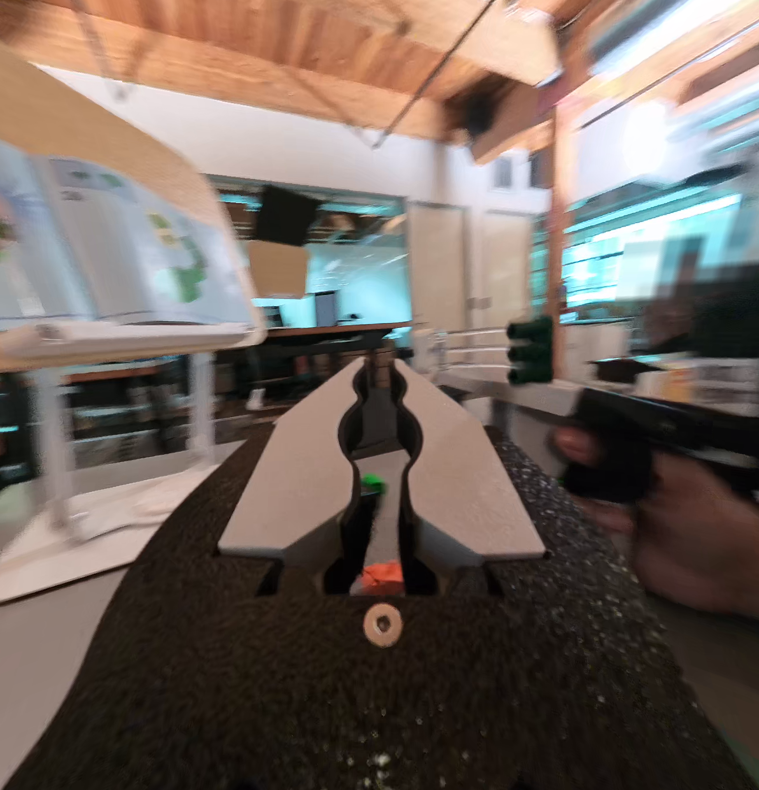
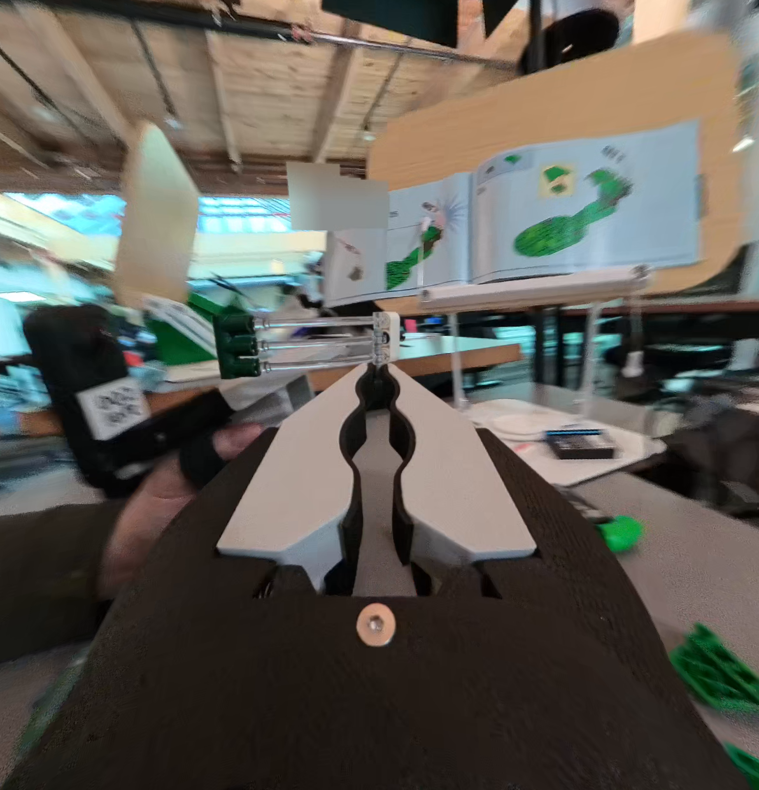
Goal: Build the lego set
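The right gripper (image 2: 380, 367) is closed on the white end block (image 2: 385, 337) of a lego piece: three clear rods (image 2: 313, 342) running to a dark green brick (image 2: 236, 344), held aloft above the desk (image 2: 690, 568). The left gripper (image 1: 380, 369) is nearly closed, with nothing seen between its tips. Risk: the hold is only at the tips on one end, so the rod assembly could pivot, slip or pull apart under any side load; motion blur limits detail.

Right gripper (image 2: 380, 367) pinching white end of clear-rod lego piece (image 2: 309, 344), dark green block opposite, instruction booklet (image 2: 583, 213) behind.
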Demonstrator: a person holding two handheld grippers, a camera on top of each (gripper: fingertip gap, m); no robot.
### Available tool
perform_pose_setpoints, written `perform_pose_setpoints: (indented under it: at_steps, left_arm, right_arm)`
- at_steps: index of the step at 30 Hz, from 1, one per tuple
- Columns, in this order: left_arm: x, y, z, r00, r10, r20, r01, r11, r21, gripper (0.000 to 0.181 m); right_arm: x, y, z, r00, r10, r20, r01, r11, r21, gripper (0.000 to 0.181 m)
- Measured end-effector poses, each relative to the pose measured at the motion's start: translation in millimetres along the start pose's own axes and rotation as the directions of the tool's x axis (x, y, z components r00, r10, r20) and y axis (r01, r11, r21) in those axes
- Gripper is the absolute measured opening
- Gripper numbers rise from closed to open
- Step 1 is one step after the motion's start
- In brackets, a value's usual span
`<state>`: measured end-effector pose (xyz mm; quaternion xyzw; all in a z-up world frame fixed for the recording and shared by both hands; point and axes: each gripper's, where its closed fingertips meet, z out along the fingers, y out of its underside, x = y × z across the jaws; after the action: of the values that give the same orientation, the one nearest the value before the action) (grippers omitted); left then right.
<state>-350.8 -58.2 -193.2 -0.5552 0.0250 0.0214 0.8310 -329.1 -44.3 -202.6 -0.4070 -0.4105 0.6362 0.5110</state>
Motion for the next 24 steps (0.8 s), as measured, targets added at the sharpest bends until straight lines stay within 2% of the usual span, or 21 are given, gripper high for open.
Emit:
perform_pose_setpoints:
  at_steps: [2, 5, 7, 10, 12, 14, 16, 19, 22, 24]
  left_arm:
    - [11.1, -1.1, 1.7, 0.994, -0.076, -0.082, 0.077, 0.997, 0.009, 0.018]
    - [25.6, -4.1, 1.8, 0.952, -0.210, -0.221, 0.217, 0.976, 0.005, 0.031]
    - [33.1, -4.5, 0.6, 0.902, -0.300, -0.311, 0.308, 0.951, -0.026, 0.035]
    - [31.7, -5.4, 0.0, 0.854, -0.382, -0.353, 0.388, 0.920, -0.059, 0.046]
    - [29.7, -5.1, -1.0, 0.874, -0.339, -0.347, 0.342, 0.938, -0.056, 0.050]
    - [30.7, -0.8, -2.7, 0.916, -0.219, -0.337, 0.210, 0.976, -0.062, 0.048]
    - [33.9, 4.4, -5.1, 0.917, -0.186, -0.354, 0.161, 0.982, -0.099, 0.043]
    - [37.0, 3.2, -9.0, 0.828, -0.368, -0.424, 0.327, 0.930, -0.168, 0.034]
    - [30.0, -1.3, -9.9, 0.688, -0.573, -0.446, 0.527, 0.816, -0.236, 0.040]
    - [28.8, -2.6, -11.2, 0.618, -0.640, -0.456, 0.590, 0.761, -0.269, 0.038]
  right_arm:
    - [-8.6, -1.9, -1.8, 0.975, 0.169, 0.147, -0.169, 0.986, -0.010, 0.002]
    - [-14.9, -4.5, -6.9, 0.873, 0.380, 0.305, -0.377, 0.923, -0.069, 0.002]
    - [-14.5, -7.5, -10.5, 0.800, 0.479, 0.362, -0.476, 0.873, -0.102, 0.002]
    - [-15.4, -9.3, -14.4, 0.702, 0.580, 0.413, -0.571, 0.805, -0.161, 0.002]
    - [-17.7, -7.9, -15.8, 0.643, 0.633, 0.431, -0.610, 0.764, -0.210, 0.001]
    - [-20.4, -7.3, -17.3, 0.585, 0.676, 0.447, -0.642, 0.723, -0.254, 0.002]
    - [-21.5, -7.1, -18.1, 0.563, 0.692, 0.451, -0.652, 0.708, -0.272, 0.002]
    - [-27.4, -2.8, -18.6, 0.571, 0.686, 0.452, -0.623, 0.720, -0.305, 0.002]
    - [-40.1, 2.4, -20.1, 0.581, 0.663, 0.472, -0.564, 0.746, -0.354, 0.002]
    - [-44.2, 5.5, -20.0, 0.592, 0.653, 0.473, -0.539, 0.757, -0.370, 0.002]
